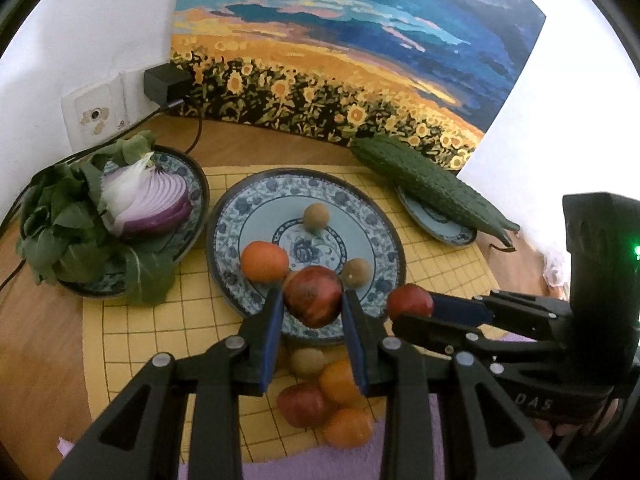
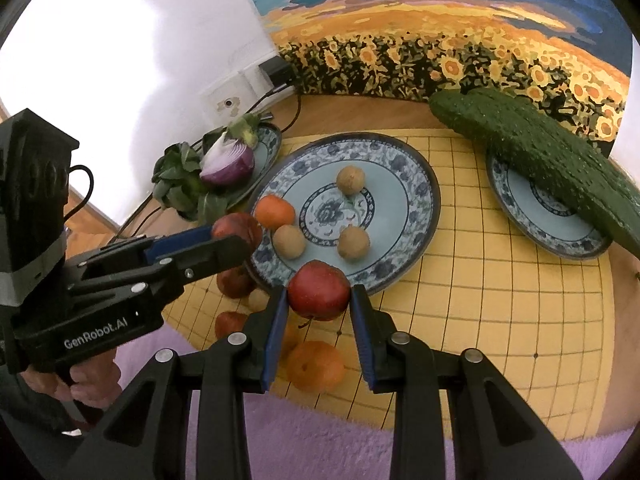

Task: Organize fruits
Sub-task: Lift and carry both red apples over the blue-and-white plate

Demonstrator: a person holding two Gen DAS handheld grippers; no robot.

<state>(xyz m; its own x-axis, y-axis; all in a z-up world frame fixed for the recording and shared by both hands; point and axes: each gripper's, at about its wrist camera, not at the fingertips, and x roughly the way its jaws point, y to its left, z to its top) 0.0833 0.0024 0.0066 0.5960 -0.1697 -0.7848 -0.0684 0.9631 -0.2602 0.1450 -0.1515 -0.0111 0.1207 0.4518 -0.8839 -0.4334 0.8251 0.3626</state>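
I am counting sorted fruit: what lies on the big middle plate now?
On the middle plate: one orange fruit and three small brown fruits. Its near rim is hidden by the held red fruits.

The middle plate [image 2: 404,160] has bare room across its far and right parts; three small brown fruits [image 2: 350,179] and an orange [image 2: 274,211] crowd its centre and near-left side. Left of it, the onion plate [image 1: 192,172] piled with greens [image 1: 60,224] blocks the way, with a cable [image 1: 196,136] and plug [image 1: 166,80] behind. On the right, a long cucumber [image 2: 540,152] lies across the small plate [image 2: 520,208], and open yellow mat [image 2: 460,280] runs between the two plates. Near the front edge, loose fruits [image 1: 332,396] lie clustered on the mat under the left gripper [image 1: 312,304]. The right gripper [image 2: 320,292] stands just beside it, each with a red fruit between its jaws, little room between them. The painting [image 1: 340,40] closes the back.
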